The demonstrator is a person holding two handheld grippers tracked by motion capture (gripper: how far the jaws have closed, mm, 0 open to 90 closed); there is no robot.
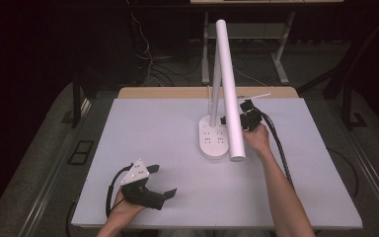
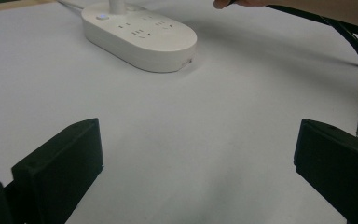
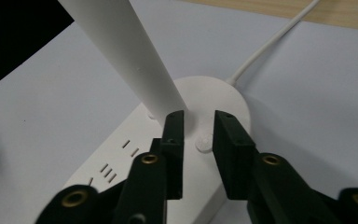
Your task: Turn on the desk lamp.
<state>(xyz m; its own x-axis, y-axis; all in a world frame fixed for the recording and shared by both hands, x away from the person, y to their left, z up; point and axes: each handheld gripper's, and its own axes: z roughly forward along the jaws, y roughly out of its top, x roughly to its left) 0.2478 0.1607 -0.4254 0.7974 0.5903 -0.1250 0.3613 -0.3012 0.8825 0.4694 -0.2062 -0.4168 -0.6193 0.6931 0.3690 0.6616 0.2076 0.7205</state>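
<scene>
White table (image 1: 143, 148); lamp base (image 3: 214, 100) apparently unlabelled.

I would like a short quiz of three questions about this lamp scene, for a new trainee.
1. True or false: the left gripper holds the lamp.
2. What lies directly ahead of the right gripper tips?
A. a cup
B. the round button on the lamp base
C. a book
3. Fill in: the base top carries rows of ______.

Key: 1 false, its jaws are open over bare table; 2 B; 3 sockets.
</scene>
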